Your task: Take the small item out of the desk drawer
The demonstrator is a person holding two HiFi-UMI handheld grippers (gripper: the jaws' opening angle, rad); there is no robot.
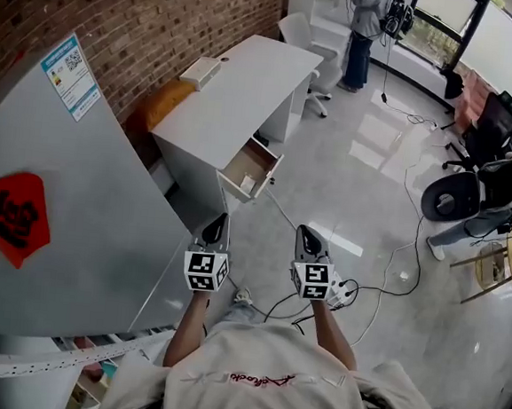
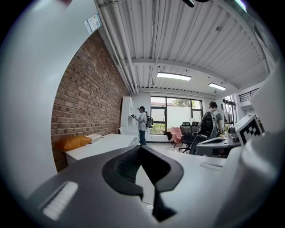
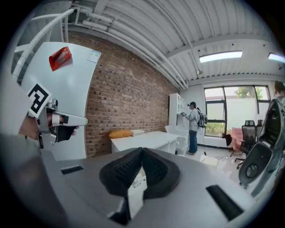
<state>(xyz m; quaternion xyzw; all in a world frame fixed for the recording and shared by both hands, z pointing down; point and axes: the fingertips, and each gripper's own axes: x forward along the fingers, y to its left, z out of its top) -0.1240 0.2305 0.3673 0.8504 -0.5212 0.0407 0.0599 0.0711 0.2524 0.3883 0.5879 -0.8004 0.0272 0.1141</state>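
Approach stage: left claw (image 1: 218,220) and right claw (image 1: 306,231), both pinched together on nothing, hang well short of the table's (image 1: 241,80) open drawer (image 1: 251,166); next, close in and part one.

One desk (image 1: 249,78), one drawer (image 1: 245,160)

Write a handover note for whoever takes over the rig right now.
Left gripper: shut, empty, in the air short of the desk.
Right gripper: shut, empty, level with the left one.
Drawer: open, with a small pale item lying inside.
Done: drawer is open.
Left: step up to the desk, open one gripper, close it on the item, lift it out.
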